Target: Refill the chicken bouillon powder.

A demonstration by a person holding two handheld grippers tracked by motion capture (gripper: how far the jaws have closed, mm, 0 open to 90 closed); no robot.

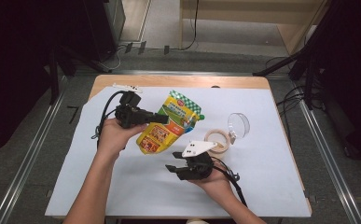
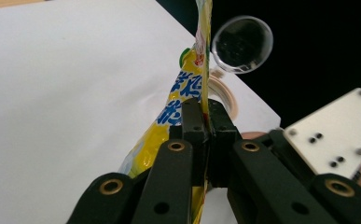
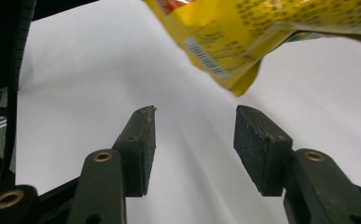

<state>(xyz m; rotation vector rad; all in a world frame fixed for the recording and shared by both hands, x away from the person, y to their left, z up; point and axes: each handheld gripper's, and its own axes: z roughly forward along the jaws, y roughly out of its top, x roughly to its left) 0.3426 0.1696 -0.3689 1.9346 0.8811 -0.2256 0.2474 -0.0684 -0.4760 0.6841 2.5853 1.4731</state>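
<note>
Two tongs over the white sheet. Left gripper is clamped on a yellow pouch; in the left gripper view the pads pinch the thin film edge-on, with no gap between jaws and film. Right gripper holds nothing, its jaws standing moderately apart with bare sheet between them.

Pouch is lifted off the sheet, hanging from the left gripper's jaws. Its long axis runs diagonally: green-capped top points away from the person and toward the right gripper's side, bottom corner points back toward the person. In the right gripper view that bottom corner hangs just above and ahead of the open jaws, apart from both pads.

Beyond the right gripper, near its grey plate, lies a tape roll; just past that stands a clear round lid, tilted up. Both sit just beside the pouch's top on the far side of the left gripper's jaws.

Open sheet lies below both tongs toward the near table edge, and wide on the right gripper's outer side. Left edge of sheet is close behind the left hand.
</note>
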